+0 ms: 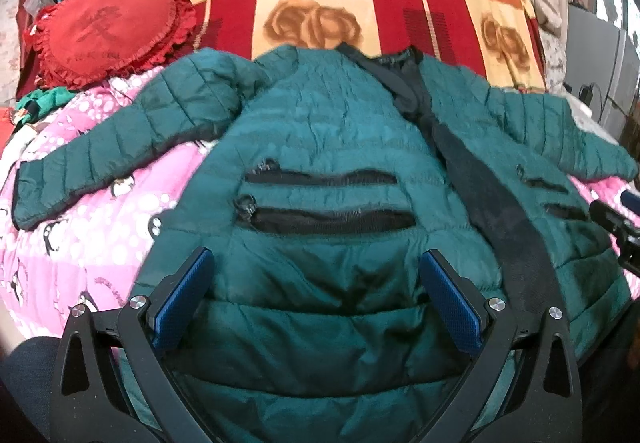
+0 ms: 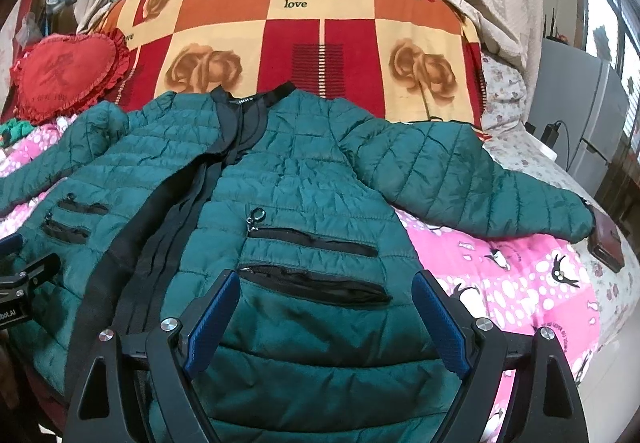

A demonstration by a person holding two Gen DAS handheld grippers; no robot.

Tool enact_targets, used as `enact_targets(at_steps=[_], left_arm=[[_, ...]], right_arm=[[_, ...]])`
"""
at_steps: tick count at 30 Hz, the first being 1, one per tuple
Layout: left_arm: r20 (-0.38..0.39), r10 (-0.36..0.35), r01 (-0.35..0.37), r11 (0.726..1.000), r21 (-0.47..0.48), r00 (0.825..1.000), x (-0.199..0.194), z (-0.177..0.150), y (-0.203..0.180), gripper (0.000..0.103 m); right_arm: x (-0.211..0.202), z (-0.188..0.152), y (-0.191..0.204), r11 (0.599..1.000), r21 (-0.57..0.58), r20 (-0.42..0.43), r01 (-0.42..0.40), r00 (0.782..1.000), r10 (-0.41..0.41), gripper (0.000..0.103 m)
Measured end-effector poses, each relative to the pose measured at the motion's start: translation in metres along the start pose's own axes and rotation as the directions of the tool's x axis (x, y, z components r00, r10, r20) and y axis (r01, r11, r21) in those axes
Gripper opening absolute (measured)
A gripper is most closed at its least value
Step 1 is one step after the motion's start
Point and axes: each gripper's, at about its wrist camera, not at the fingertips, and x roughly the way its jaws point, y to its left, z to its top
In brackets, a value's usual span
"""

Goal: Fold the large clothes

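A dark green quilted jacket (image 1: 320,131) lies front up on the bed, sleeves spread to both sides, with a black zipper band (image 1: 492,195) down its middle. My left gripper (image 1: 316,259) is open over the jacket's lower panel, just below two black pocket zippers (image 1: 332,219); nothing is pinched between its blue pads (image 1: 182,303). In the right wrist view the same jacket (image 2: 304,179) fills the middle. My right gripper (image 2: 326,279) stands open over the other front panel, near its pocket zippers (image 2: 316,283). Each gripper shows at the edge of the other's view.
A red heart-shaped pillow (image 1: 108,35) lies at the far left by the jacket's sleeve. A red and orange rose blanket (image 2: 320,23) covers the far half of the bed, a pink penguin quilt (image 2: 512,275) the near half. A brown wallet (image 2: 608,243) sits past the right cuff.
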Motion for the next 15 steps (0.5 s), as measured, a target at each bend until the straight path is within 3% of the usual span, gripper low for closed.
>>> enact_targets(at_steps=[5, 9, 15], left_arm=[[0.041, 0.011, -0.013, 0.999, 0.034, 0.999, -0.007, 0.026, 0.002, 0.103], [0.044, 0.006, -0.01, 0.994, 0.109, 0.999, 0.0, 0.056, 0.001, 0.103], [-0.046, 0.001, 0.005, 0.99, 0.14, 0.999, 0.043, 0.095, 0.006, 0.103]], right_arm=[[0.004, 0.016, -0.003, 0.997, 0.053, -0.016, -0.051, 0.999, 0.052, 0.086], [0.022, 0.042, -0.003, 0.998, 0.021, -0.012, -0.051, 0.999, 0.051, 0.086], [0.062, 0.075, 0.001, 0.993, -0.011, -0.049, -0.122, 0.991, 0.121, 0.086]])
